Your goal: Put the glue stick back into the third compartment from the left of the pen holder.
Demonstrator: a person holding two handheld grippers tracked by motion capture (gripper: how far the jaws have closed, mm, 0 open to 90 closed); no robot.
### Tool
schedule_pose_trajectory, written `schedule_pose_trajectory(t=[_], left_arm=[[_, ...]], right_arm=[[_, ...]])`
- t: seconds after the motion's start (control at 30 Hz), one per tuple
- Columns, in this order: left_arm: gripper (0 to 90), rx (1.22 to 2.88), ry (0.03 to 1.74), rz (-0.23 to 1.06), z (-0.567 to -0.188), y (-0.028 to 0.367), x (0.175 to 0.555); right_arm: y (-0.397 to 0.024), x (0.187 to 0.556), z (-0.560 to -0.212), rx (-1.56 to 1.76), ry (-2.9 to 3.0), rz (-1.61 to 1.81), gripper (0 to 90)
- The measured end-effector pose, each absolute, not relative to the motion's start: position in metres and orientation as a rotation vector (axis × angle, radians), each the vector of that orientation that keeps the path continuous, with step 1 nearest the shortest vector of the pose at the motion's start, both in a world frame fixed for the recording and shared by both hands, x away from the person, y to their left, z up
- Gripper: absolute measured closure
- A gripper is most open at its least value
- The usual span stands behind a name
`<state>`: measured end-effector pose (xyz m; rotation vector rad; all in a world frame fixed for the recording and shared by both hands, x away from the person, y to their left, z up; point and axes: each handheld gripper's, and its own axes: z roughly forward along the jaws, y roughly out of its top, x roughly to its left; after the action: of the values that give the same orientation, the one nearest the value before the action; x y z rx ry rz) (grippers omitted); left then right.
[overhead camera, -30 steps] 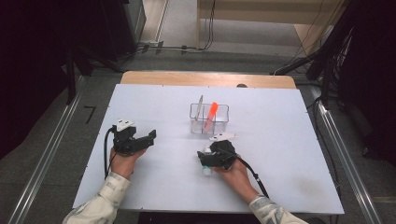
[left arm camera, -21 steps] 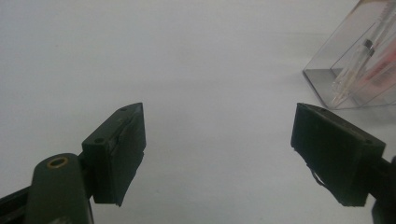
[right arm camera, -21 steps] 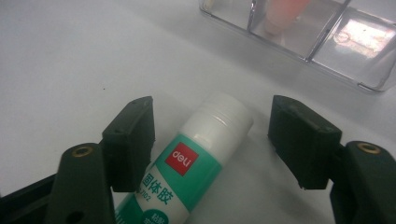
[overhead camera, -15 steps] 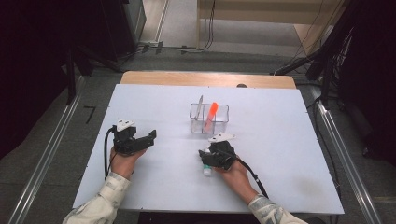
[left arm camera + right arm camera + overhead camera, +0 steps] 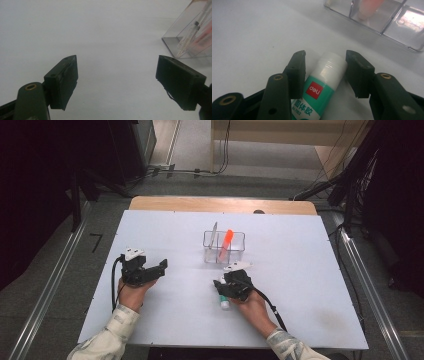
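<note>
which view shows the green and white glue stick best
The right gripper view: the green and white glue stick lies between the right gripper jaws, which have just been closing, label and white cap clear. The high view shows its small end below that gripper. The left gripper view looks elsewhere.

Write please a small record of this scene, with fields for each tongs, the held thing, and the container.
work surface: white table
left tongs: open, nothing between the jaws, resting on the table
right tongs: jaws have just been closing around the glue stick
glue stick: lying on the table, white cap, green label
container: clear organizer with compartments, beyond the right tongs
in container: orange marker, clear pen
</note>
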<state>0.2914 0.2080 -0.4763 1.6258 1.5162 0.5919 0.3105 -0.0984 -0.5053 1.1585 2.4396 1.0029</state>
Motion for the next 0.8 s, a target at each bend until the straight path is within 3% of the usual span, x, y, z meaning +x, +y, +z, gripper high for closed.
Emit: schedule_pose_trajectory(t=[0.3, 0.8], left_arm=[[18.5, 1.621, 1.514, 0.590, -0.4760, 0.2086, 0.2913], [18.6, 1.618, 1.515, 0.587, -0.4755, 0.2098, 0.2906]], right_arm=[[-0.0956, 0.3100, -0.5036, 1.118, 2.464, 0.992, 58.0], [-0.0911, 0.3031, -0.5035, 1.101, 2.445, 0.893, 54.5]])
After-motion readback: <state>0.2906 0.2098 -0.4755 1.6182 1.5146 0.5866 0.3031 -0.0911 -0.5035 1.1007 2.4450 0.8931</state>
